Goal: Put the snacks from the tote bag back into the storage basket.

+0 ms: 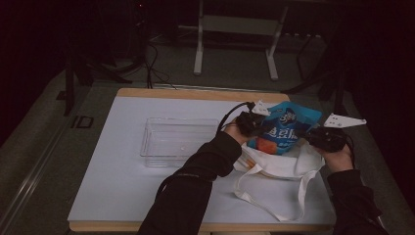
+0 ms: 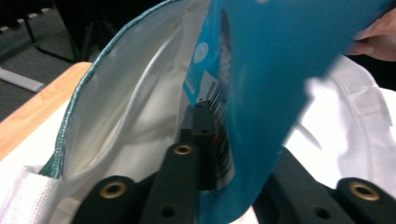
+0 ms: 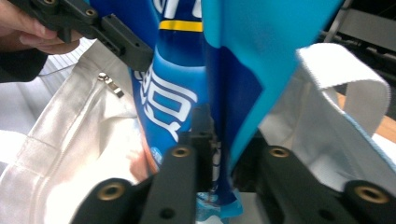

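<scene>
Snack bag: light, crinkly, slippery film; I hold its side edges, left gripper and right gripper both clamped on it, above tote bag

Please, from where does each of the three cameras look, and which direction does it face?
High view: above the person's side, facing forward and down on the table; both forearms show.
Left gripper view: rides the left hand-held gripper, looking along its jaws shut on the blue snack bag.
Right gripper view: rides the right hand-held gripper, jaws shut on the same bag.
All share the bag and the white tote bag.
</scene>
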{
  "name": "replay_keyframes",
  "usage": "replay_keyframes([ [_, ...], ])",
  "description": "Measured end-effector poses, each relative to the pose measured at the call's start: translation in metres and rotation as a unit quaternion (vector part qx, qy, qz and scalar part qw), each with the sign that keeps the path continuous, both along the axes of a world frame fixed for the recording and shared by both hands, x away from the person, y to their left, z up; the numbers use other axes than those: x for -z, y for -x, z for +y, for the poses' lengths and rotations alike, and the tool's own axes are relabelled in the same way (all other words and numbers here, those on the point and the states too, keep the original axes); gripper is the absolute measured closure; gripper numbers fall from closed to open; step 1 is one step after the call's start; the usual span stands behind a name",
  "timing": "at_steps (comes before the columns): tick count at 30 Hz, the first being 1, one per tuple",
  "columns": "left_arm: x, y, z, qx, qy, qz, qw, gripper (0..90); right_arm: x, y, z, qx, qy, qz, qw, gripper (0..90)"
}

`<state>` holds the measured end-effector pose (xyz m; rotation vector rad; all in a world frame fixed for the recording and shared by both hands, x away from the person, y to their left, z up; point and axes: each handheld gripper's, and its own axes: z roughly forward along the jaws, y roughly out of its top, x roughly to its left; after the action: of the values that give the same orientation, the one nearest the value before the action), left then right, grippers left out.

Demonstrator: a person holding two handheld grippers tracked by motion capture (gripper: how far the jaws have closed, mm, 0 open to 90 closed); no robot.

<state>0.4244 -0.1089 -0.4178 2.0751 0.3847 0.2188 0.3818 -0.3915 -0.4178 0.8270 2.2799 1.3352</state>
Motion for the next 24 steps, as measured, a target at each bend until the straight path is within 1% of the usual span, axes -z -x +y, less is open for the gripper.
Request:
replay_keyframes([
  [4, 0.0, 0.0, -0.001, -0.01, 0.001, -0.001, 0.9999, 87.9, -0.001, 0.0, 0.003, 0.005, 0.004, 0.002, 1.0, 87.9],
  [5, -0.001, 0.0, -0.001, -0.013, -0.003, -0.009, 0.9999, 88.4, -0.001, 0.0, 0.003, 0.006, 0.006, 0.0, 1.0, 88.3],
  [7, -0.003, 0.001, -0.003, -0.017, -0.008, -0.014, 0.9997, 88.8, -0.001, 0.0, 0.004, 0.009, 0.008, -0.002, 0.9999, 88.5],
  [9, -0.006, 0.002, -0.004, -0.019, -0.01, -0.016, 0.9996, 89.8, -0.003, 0.0, 0.003, 0.013, -0.001, 0.0, 0.9999, 88.9],
  [12, -0.01, 0.003, -0.005, -0.019, -0.006, -0.016, 0.9997, 89.9, -0.006, 0.001, 0.002, 0.013, -0.006, 0.0, 0.9999, 89.0],
  [14, -0.014, 0.004, -0.005, -0.018, -0.006, -0.019, 0.9996, 89.9, -0.01, 0.002, 0.0, 0.012, -0.013, -0.001, 0.9998, 89.1],
  [15, -0.017, 0.004, -0.005, -0.019, -0.004, -0.02, 0.9996, 89.9, -0.014, 0.004, -0.001, 0.011, -0.015, -0.004, 0.9998, 89.1],
  [16, -0.02, 0.005, -0.005, -0.018, -0.001, -0.021, 0.9996, 89.9, -0.014, 0.004, -0.001, 0.011, -0.015, -0.004, 0.9998, 89.1],
  [17, -0.024, 0.006, -0.005, -0.015, -0.002, -0.025, 0.9996, 90.0, -0.02, 0.006, -0.003, 0.009, -0.023, -0.005, 0.9997, 89.2],
  [18, -0.028, 0.007, -0.005, -0.012, -0.001, -0.028, 0.9996, 90.0, -0.02, 0.006, -0.003, 0.009, -0.023, -0.005, 0.9997, 89.2],
  [19, -0.032, 0.008, -0.004, -0.009, -0.002, -0.029, 0.9995, 90.0, -0.024, 0.007, -0.003, 0.006, -0.025, -0.007, 0.9996, 89.3],
  [20, -0.04, 0.009, -0.004, -0.008, -0.003, -0.034, 0.9994, 90.0, -0.032, 0.009, -0.003, 0.004, -0.026, -0.012, 0.9996, 89.3],
  [21, -0.04, 0.009, -0.004, -0.008, -0.003, -0.034, 0.9994, 90.0, -0.032, 0.009, -0.003, 0.004, -0.026, -0.012, 0.9996, 89.3],
  [22, -0.049, 0.011, -0.003, -0.007, -0.004, -0.04, 0.9992, 90.0, -0.038, 0.011, -0.003, 0.004, -0.027, -0.015, 0.9995, 89.4],
  [23, -0.049, 0.011, -0.003, -0.007, -0.004, -0.04, 0.9992, 90.0, -0.038, 0.011, -0.003, 0.004, -0.027, -0.015, 0.9995, 89.4],
  [24, -0.059, 0.013, -0.002, -0.004, -0.004, -0.044, 0.999, 90.0, -0.046, 0.013, -0.003, 0.001, -0.029, -0.019, 0.9994, 89.3],
])
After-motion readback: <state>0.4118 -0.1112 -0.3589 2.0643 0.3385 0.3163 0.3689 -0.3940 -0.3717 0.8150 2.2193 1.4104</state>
